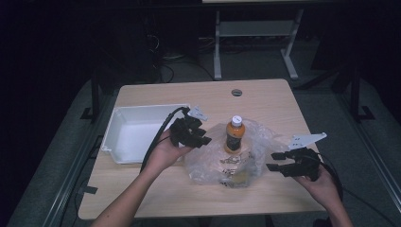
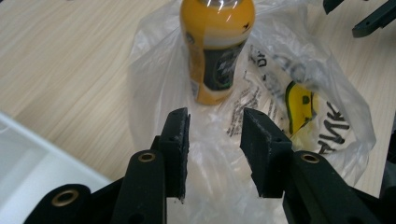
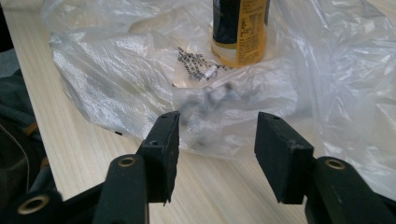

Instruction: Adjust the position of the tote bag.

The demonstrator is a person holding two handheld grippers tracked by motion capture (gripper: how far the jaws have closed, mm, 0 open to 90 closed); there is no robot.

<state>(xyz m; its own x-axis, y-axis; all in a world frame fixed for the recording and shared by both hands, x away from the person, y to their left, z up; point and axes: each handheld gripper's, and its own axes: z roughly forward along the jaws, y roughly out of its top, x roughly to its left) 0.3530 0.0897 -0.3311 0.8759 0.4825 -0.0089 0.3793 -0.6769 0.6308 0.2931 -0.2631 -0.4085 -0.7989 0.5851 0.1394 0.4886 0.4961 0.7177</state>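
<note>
An orange drink bottle with a white cap and dark label stands upright on a crumpled clear plastic bag printed with black letters and a yellow mark. My left gripper hovers just left of the bottle, jaws open, nothing between them. In the left gripper view the bottle rises beyond my left gripper and the bag spreads under it. My right gripper sits open at the bag's right edge. In the right gripper view my right gripper is above the bag's rim, apart from the bottle.
A white plastic tray lies at the table's left side, beside my left hand. A round cable port sits near the far edge of the wooden table. Dark floor and a desk frame lie beyond.
</note>
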